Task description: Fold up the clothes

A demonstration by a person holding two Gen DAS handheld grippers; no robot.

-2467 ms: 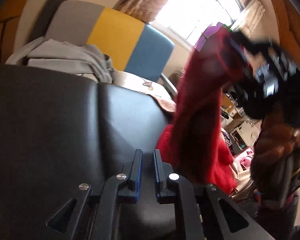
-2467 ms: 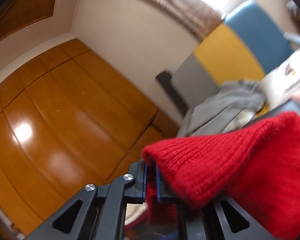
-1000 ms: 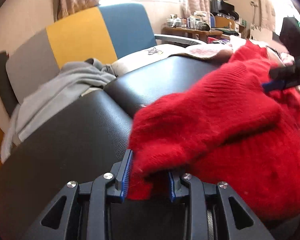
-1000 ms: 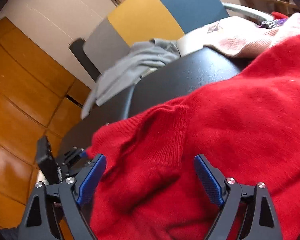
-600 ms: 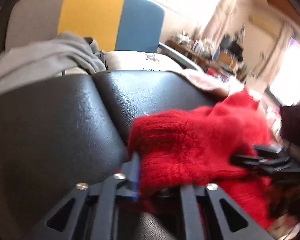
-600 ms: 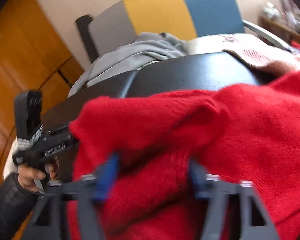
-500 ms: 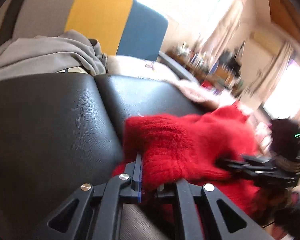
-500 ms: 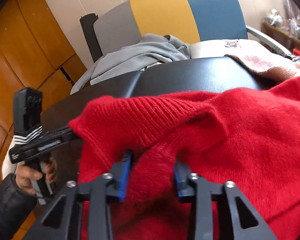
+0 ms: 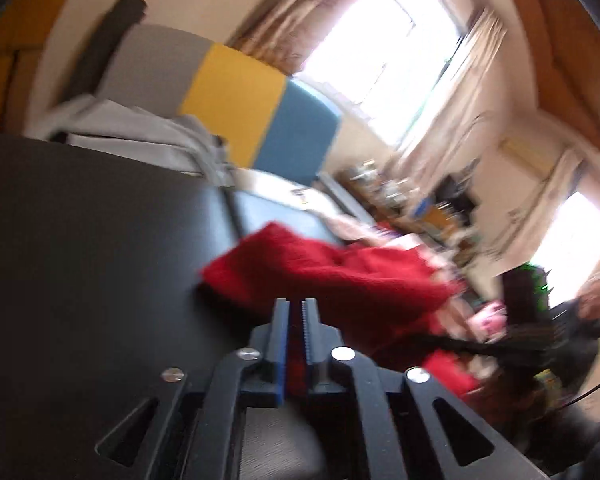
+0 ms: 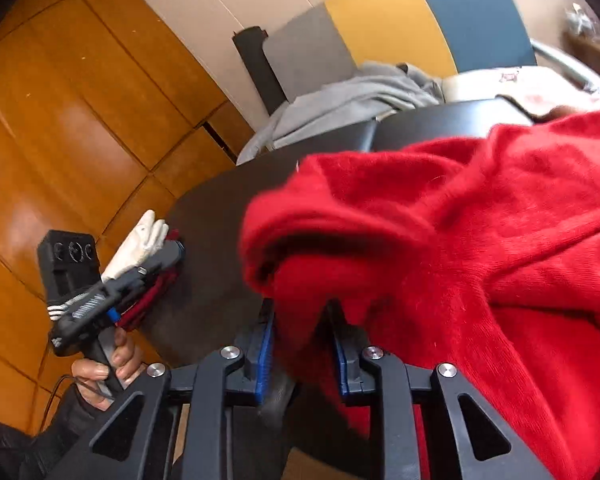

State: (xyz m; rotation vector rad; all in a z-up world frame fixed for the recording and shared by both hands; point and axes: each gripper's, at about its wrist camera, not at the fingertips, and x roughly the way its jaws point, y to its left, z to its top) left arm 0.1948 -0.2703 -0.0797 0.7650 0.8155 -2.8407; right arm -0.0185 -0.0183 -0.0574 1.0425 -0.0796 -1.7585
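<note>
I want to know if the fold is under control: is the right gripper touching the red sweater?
Touching. The right wrist view shows the right gripper with a bunch of the red sweater pinched between its blue pads, which have just been closing.

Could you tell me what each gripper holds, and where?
Both hold the red sweater: the right gripper, jaws just closing, pinches a bunched fold; the left gripper, jaws just opening, grips a thin edge.

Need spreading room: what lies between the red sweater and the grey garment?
Only bare black padded top separates red sweater and grey garment, in the right wrist view.
</note>
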